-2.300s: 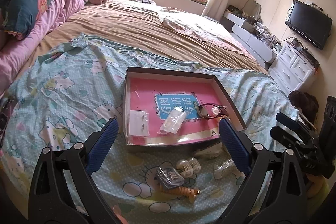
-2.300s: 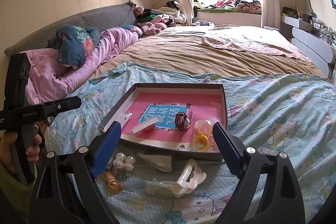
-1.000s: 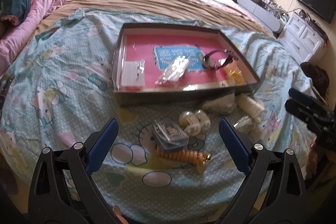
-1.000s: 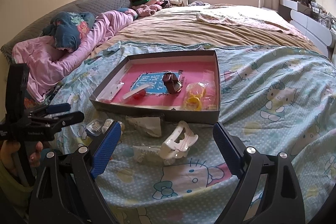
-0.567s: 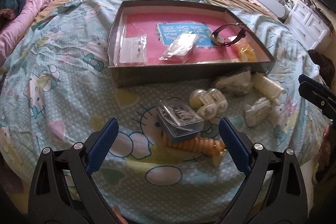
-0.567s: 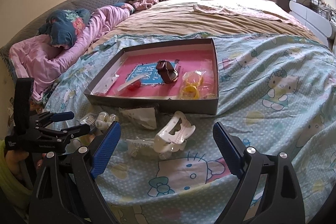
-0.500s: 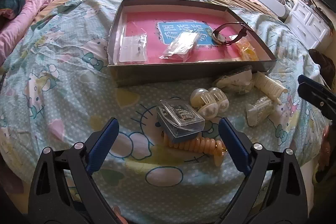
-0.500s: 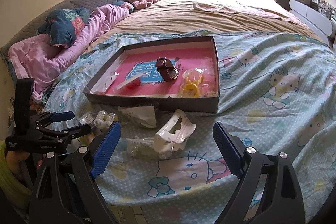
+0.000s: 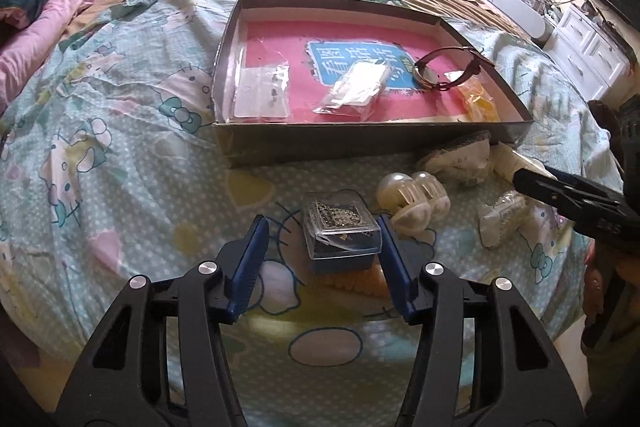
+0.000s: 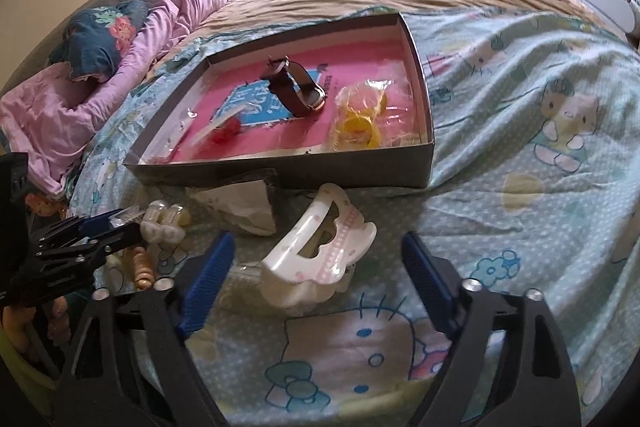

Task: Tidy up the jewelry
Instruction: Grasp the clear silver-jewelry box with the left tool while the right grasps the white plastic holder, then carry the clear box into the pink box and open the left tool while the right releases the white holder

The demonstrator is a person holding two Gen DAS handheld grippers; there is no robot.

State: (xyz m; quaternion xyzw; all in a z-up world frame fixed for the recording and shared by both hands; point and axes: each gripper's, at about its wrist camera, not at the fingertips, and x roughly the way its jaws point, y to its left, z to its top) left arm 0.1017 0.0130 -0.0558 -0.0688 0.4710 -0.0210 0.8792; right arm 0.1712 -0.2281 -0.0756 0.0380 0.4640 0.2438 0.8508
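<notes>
A shallow grey box (image 9: 360,143) with a pink floor lies on the bed and holds a watch (image 9: 444,71), small clear bags and a yellow item (image 10: 360,127). In front of it lie loose pieces. My left gripper (image 9: 320,259) is partly closed around a small clear case (image 9: 340,231) of jewelry; its right pad touches the case, the left pad stands apart. The case rests on an orange spiral hair tie (image 9: 352,279). My right gripper (image 10: 316,279) is open around a white and pink hair claw (image 10: 320,255) on the sheet.
A cream hair claw (image 9: 412,199), a wrapped packet (image 9: 460,159) and a clear comb clip (image 9: 500,219) lie near the box's front wall. The Hello Kitty sheet (image 10: 540,147) covers the bed. Pink bedding (image 10: 120,67) lies far left; a dresser (image 9: 592,39) stands right.
Both grippers have dropped low toward the sheet. The left jaws have narrowed around the clear case. The right gripper has come down around the white hair claw, still wide.
</notes>
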